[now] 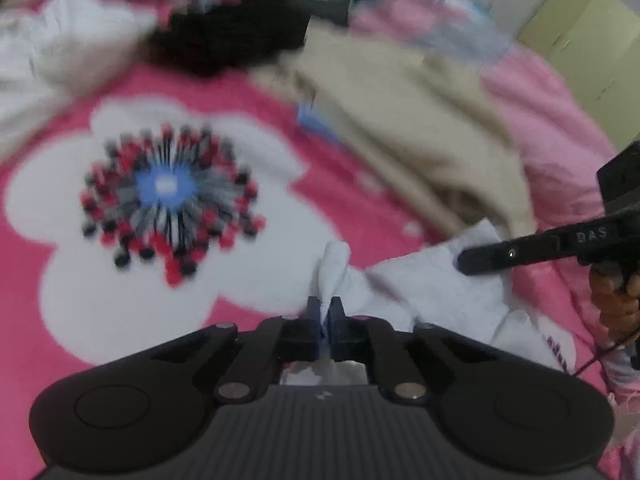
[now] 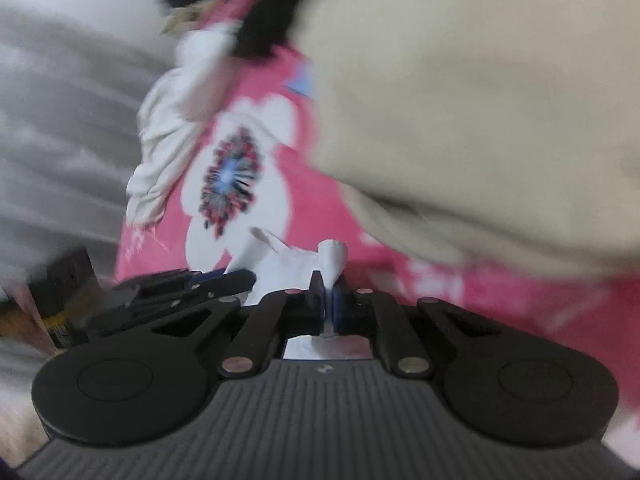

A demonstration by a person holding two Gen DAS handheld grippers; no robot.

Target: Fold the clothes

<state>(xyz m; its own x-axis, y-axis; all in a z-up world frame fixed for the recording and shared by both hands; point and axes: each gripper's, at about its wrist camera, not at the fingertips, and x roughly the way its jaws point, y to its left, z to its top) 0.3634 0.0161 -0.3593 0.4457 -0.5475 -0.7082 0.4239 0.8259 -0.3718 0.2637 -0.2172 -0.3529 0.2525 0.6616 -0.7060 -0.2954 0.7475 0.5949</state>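
Observation:
A small white garment (image 1: pixel 432 284) lies bunched on the pink blanket (image 1: pixel 352 208). My left gripper (image 1: pixel 325 305) is shut on a pinched edge of it, and a fold of white cloth sticks up between the fingers. In the left wrist view my right gripper (image 1: pixel 466 262) comes in from the right, over the same garment. In the right wrist view my right gripper (image 2: pixel 327 285) is shut on another pinch of the white garment (image 2: pixel 288 264). My left gripper (image 2: pixel 248 279) lies just to its left. Both views are motion-blurred.
A beige garment (image 1: pixel 420 120) lies heaped just beyond and looms large at the right (image 2: pixel 480 100). A black garment (image 1: pixel 228 40) and a white one (image 1: pixel 60 52) lie at the far side. The blanket shows a large white flower print (image 1: pixel 168 188). A hand (image 1: pixel 616 296) holds the right gripper.

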